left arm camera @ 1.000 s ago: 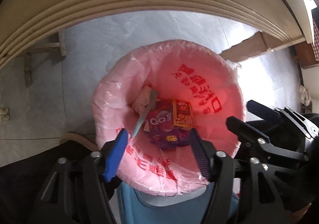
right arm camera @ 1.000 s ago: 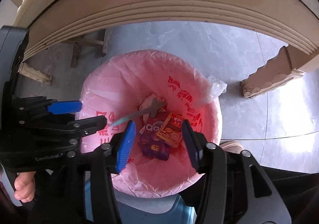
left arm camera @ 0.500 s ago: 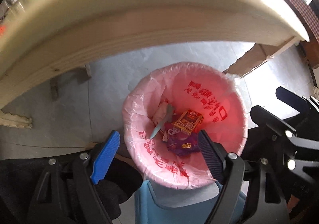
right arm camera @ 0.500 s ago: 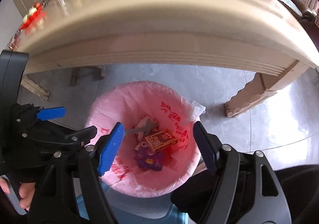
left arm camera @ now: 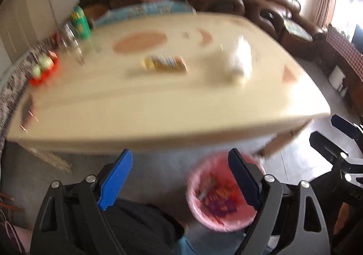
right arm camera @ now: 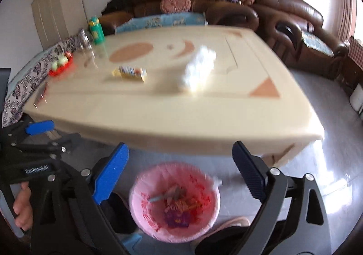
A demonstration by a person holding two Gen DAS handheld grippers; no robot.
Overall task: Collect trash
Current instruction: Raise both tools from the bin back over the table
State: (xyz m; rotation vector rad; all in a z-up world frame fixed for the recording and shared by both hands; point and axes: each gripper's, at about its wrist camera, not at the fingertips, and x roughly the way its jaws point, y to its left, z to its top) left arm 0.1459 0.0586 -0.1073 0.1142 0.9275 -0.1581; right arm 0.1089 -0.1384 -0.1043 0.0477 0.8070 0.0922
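Observation:
A pink-lined trash bin [right arm camera: 156,227] stands on the floor in front of the beige table [right arm camera: 172,109], with wrappers and a small box inside; it also shows in the left wrist view [left arm camera: 217,223]. On the table lie a yellow carton [right arm camera: 130,73] and a crumpled white tissue [right arm camera: 198,68]; the left wrist view shows the carton [left arm camera: 165,64] and tissue [left arm camera: 238,62] too. My left gripper [left arm camera: 181,175] is open and empty above the floor. My right gripper [right arm camera: 181,171] is open and empty above the bin.
A green bottle [right arm camera: 96,30], a glass jar [right arm camera: 82,39] and a red dish [right arm camera: 60,65] sit at the table's far left. A brown sofa [right arm camera: 283,16] stands behind the table. The left gripper's body [right arm camera: 34,164] is at left in the right wrist view.
Both grippers have risen and tilted up from over the bin, so the table top has come into view. Both stay open and empty. The views are motion-blurred.

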